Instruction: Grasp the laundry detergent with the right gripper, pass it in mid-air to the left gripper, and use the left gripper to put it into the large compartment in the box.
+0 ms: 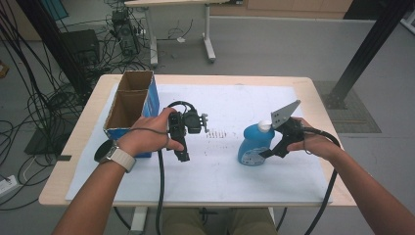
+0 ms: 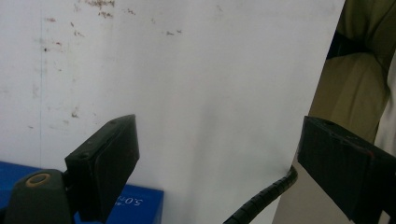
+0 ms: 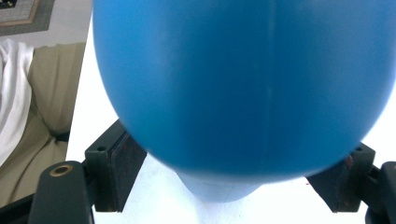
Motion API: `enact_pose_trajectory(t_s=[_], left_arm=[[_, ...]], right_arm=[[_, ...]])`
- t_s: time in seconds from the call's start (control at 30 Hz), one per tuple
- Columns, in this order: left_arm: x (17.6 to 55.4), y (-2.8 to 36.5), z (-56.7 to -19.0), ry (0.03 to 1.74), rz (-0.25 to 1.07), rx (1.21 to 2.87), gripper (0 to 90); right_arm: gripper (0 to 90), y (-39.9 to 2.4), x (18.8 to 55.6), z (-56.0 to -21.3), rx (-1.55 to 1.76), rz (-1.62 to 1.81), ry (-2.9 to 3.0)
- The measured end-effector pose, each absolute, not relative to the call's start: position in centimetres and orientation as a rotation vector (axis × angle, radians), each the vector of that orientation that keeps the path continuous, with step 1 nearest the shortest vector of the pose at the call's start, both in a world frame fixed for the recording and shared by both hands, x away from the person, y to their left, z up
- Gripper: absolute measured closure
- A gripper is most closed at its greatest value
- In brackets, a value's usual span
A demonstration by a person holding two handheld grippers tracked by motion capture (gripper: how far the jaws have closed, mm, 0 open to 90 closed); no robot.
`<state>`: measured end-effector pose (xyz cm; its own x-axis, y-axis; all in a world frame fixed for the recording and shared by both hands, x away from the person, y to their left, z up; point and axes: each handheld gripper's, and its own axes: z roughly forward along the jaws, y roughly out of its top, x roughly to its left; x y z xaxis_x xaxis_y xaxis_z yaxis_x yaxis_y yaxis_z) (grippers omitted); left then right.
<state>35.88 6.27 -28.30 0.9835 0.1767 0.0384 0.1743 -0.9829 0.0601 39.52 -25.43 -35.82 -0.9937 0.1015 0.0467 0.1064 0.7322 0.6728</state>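
A blue plastic bottle (image 1: 254, 144) with a white cap stands upright on the white sheet (image 1: 230, 103), right of the middle. My right gripper (image 1: 266, 148) comes in from its right side. In the right gripper view the bottle's round body (image 3: 243, 79) sits between the two jaws, whose pads touch both its sides, so my right gripper (image 3: 240, 151) is shut on it. My left gripper (image 1: 182, 153) is held over the sheet left of the middle, jaws pointing back toward the person. In its own view my left gripper (image 2: 217, 135) stands wide open over bare sheet with nothing between its jaws.
An open blue cardboard box (image 1: 128, 105) with two compartments stands at the table's left side, right beside the left hand. Black cables trail from both grippers over the near table edge (image 1: 195, 201). Cables and desk legs crowd the floor behind the table.
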Motion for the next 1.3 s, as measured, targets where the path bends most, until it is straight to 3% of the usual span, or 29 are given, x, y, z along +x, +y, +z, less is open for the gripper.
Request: enact_pose_trajectory(t_s=[1.3], left_arm=[[35.9, 6.2, -28.4, 0.276, 0.074, 3.072, 13.0]], right_arm=[[22.8, -25.6, 39.2, -37.0, -0.197, -1.223, -2.888]])
